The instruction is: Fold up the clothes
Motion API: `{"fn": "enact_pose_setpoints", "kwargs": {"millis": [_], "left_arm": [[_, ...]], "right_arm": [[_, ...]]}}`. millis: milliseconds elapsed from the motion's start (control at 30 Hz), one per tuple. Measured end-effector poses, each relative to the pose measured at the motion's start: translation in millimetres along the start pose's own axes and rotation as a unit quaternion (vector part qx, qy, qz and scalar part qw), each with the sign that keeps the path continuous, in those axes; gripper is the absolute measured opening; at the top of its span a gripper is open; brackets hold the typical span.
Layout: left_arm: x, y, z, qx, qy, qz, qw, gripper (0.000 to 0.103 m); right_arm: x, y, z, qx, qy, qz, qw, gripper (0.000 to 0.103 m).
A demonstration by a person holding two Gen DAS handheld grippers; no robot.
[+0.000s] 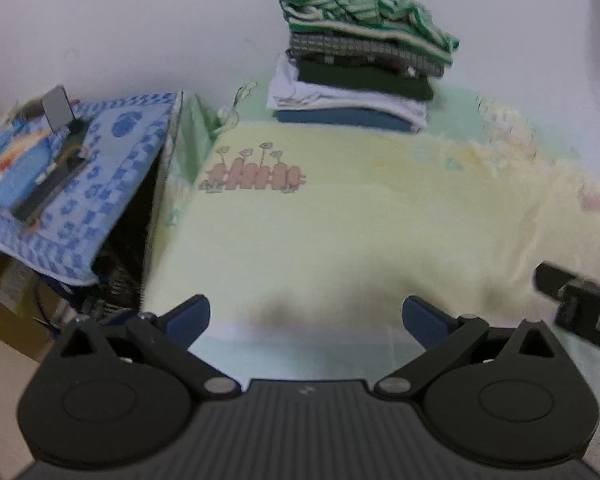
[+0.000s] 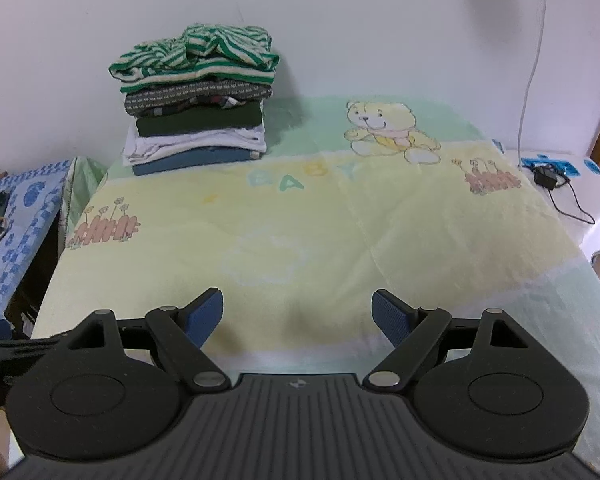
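1. White wall backs a blanket [image 1: 340, 220]-covered table. Left view: left gripper [image 1: 306, 318] gapes wide, grasping nothing; clothes stack [image 1: 360, 60] sits at twelve o'clock against the wall; a blue cloth [image 1: 100, 168] lies at ten.
2. Right view: right gripper [image 2: 298, 314] likewise released and empty; the stack [image 2: 196, 96] stands at eleven o'clock; a charger [image 2: 546, 178] lies at two.

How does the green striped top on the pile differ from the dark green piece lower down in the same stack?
The green striped top lies on the very top, rumpled and bunched, its edges spilling past the stack. The dark green piece sits mid-pile, folded flat with tidy edges. The top one is patterned in green and cream stripes; the lower one is plain. Both belong to the same pile by the wall on the blanket.
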State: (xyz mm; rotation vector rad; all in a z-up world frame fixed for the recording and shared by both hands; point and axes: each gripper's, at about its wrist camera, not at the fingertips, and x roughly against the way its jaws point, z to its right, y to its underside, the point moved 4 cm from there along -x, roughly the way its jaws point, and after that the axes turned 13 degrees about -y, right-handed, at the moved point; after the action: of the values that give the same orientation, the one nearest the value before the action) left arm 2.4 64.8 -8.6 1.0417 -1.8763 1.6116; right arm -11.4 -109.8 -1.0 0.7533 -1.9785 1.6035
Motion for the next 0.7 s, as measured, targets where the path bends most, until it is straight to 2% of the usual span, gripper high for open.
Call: {"fn": "enact_pose_setpoints", "kwargs": {"millis": [33,233,700], "left_arm": [[0.1,0.6,1.8,-0.006,-0.008,0.003,0.9999,0.102],[0.3,9.0,2.3,-0.002,0.026,0.002,0.9997,0.102],[-2.7,14.6,1.6,-0.001,0.014,-0.005,0.9999,0.102]], "right_arm": [[-0.2,0.0,0.3,-0.003,-0.001,-0.001,1.0,0.084],[-0.9,2.5,-1.2,-0.003,-0.003,-0.007,1.0,0.084],[-10.0,6.6,-9.4,0.009,-0.016,-0.025,1.0,0.084]]}}
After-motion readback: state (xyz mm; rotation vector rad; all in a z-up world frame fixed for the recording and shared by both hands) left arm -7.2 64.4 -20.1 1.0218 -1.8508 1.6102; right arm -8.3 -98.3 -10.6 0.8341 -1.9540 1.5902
